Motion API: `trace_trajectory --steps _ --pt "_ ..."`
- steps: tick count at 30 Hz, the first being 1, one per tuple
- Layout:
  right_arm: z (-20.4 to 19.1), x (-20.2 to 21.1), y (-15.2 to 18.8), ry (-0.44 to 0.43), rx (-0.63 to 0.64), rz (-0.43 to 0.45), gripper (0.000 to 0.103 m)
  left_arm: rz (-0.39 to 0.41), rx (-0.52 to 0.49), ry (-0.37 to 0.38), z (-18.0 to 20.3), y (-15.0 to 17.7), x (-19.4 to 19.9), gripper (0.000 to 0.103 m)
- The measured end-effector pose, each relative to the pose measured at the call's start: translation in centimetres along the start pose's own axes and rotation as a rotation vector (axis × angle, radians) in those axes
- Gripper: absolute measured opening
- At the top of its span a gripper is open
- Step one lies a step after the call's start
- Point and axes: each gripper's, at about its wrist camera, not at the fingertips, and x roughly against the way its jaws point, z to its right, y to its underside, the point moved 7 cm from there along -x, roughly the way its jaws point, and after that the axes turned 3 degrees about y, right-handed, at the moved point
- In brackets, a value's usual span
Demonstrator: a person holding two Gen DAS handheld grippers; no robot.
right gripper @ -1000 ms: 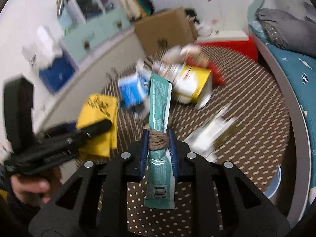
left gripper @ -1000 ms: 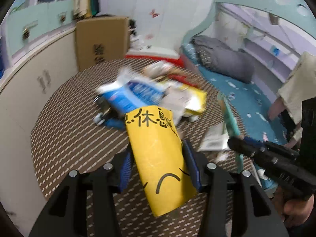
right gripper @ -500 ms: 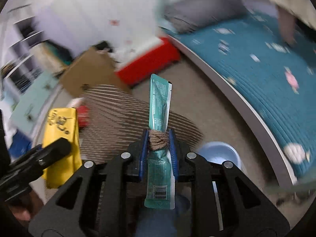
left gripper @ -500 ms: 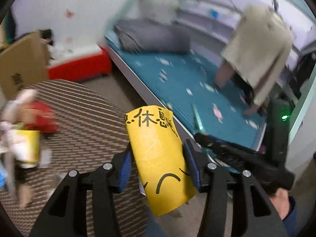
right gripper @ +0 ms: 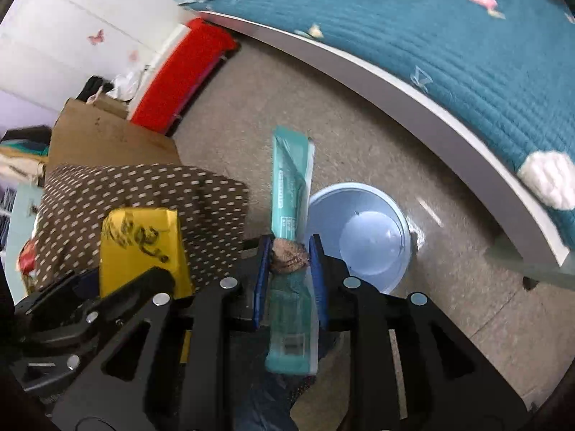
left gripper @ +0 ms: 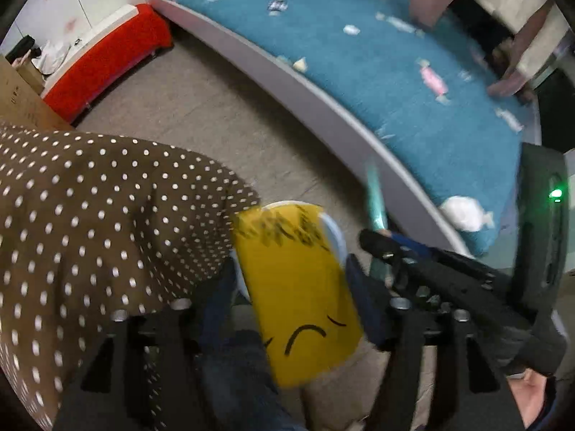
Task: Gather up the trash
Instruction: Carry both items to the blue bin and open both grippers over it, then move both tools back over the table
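Both grippers were letting go of trash above the pale blue plastic bin (right gripper: 359, 230).

Left gripper (left gripper: 291, 287) jaws were opening around the yellow paper wrapper (left gripper: 298, 294); right gripper (right gripper: 287, 273) jaws were opening around the teal foil sachet (right gripper: 291, 194) with a brown wad (right gripper: 289, 256). Bin sat just ahead, below. Centring over its mouth before release would likely prevent misses.
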Motion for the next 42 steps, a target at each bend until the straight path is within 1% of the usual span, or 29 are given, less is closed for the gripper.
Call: trace_trajectory --steps 1,3,5,7,8,9,11,13,15,17,19,21,23,27,31,33,38,42 --pt "0.7 -0.2 0.0 0.000 -0.025 0.002 0.067 -0.002 0.003 -0.021 -0.4 -0.2 -0.4 0.078" --pt "1.1 -0.5 0.3 -0.029 -0.048 -0.011 0.069 0.010 0.001 -0.034 -0.5 -0.3 -0.8 0.081" --pt "1.3 -0.5 0.8 -0.016 -0.044 -0.016 0.071 0.022 -0.003 -0.049 -0.5 -0.2 -0.8 0.084" --pt "1.3 0.2 1.2 -0.022 -0.056 -0.002 0.079 0.030 -0.006 -0.062 -0.6 0.2 -0.2 0.084" --pt "1.3 0.5 1.1 -0.014 -0.060 0.008 0.090 0.044 -0.010 -0.065 -0.4 0.2 0.2 0.084" --pt "1.3 1.3 1.2 -0.001 -0.061 0.031 0.097 0.056 -0.013 -0.066 -0.3 0.3 0.6 0.084" --pt "1.5 2.6 1.1 0.004 -0.064 0.061 0.097 0.095 -0.024 -0.068 0.3 0.6 2.4 0.086" --pt "1.3 3.8 1.0 0.019 -0.058 0.092 0.097 0.142 -0.033 -0.086 0.6 0.7 4.0 0.087" --pt "0.6 5.5 0.6 0.035 -0.040 0.135 0.097 0.184 -0.033 -0.085 0.7 1.2 5.9 0.087" --pt "-0.6 7.7 0.5 0.042 -0.018 0.186 0.097 0.239 -0.035 -0.086 1.1 1.7 8.0 0.087" --pt "-1.9 9.5 0.6 0.036 0.006 0.226 0.097 0.286 -0.044 -0.070 1.4 2.3 10.0 0.087" --pt "-3.4 10.9 0.8 0.030 0.037 0.259 0.097 0.322 -0.044 -0.041 1.4 2.8 11.7 0.089" --pt "-5.3 12.6 1.0 0.029 0.073 0.294 0.097 0.349 -0.039 -0.035 0.9 3.4 13.3 0.089" --pt "-8.5 15.4 1.9 0.025 0.137 0.344 0.097 0.425 0.001 -0.051 -1.2 4.6 17.2 0.089" --pt "-12.3 17.7 3.4 0.018 0.208 0.376 0.097 0.509 0.034 -0.035 -3.7 6.4 21.6 0.089" --pt "-14.2 18.6 4.3 0.018 0.248 0.386 0.097 0.540 0.051 -0.041 -4.8 7.2 23.2 0.089" --pt "-19.3 19.9 7.2 -0.011 0.326 0.400 0.097 0.611 0.100 -0.084 -8.7 10.4 26.9 0.089" --pt "-22.9 19.1 9.6 -0.007 0.420 0.395 0.097 0.651 0.142 -0.143 -12.1 13.5 28.8 0.089"
